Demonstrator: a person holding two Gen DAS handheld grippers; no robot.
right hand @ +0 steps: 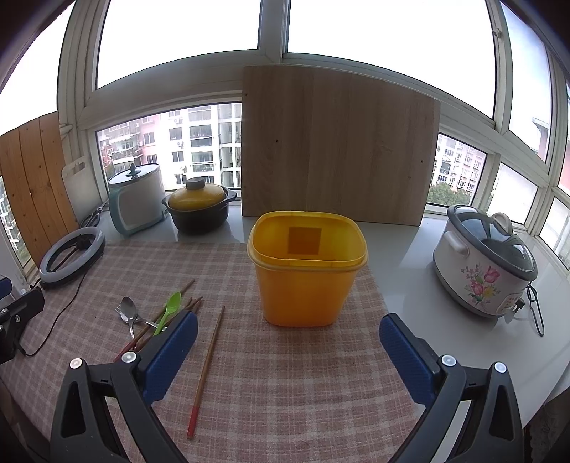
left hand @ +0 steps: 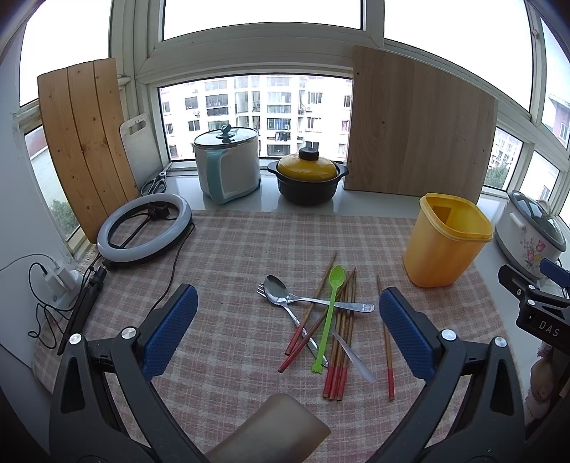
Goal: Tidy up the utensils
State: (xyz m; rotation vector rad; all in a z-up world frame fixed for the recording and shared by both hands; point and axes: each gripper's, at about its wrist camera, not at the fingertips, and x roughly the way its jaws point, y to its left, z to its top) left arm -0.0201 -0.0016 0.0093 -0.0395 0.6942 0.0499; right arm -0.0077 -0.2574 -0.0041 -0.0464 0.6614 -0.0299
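Left hand-held gripper [left hand: 286, 320] jaws wide apart, empty, hovering over the utensil pile [left hand: 320, 320] on the checked cloth [left hand: 228, 256]. Right hand-held gripper [right hand: 288, 342] also apart, empty, facing the yellow container [right hand: 306, 270]. Pile: chopsticks, metal spoon [left hand: 281, 290], fork, green spoon [left hand: 329, 313]; one stray chopstick [right hand: 208, 363] just right of it. Container looks empty; nothing sorted yet, all utensils left.

We see both views lit by flat daylight from the windows [left hand: 263, 14] at twelve o'clock, where the sky is blown out to plain white. Shadows on the tablecloth [right hand: 285, 374] are soft and faint. Straight frames bow strongly toward the edges, and the corners fall dark. A blurred brown shape [left hand: 270, 431] sits at six o'clock in the left view.
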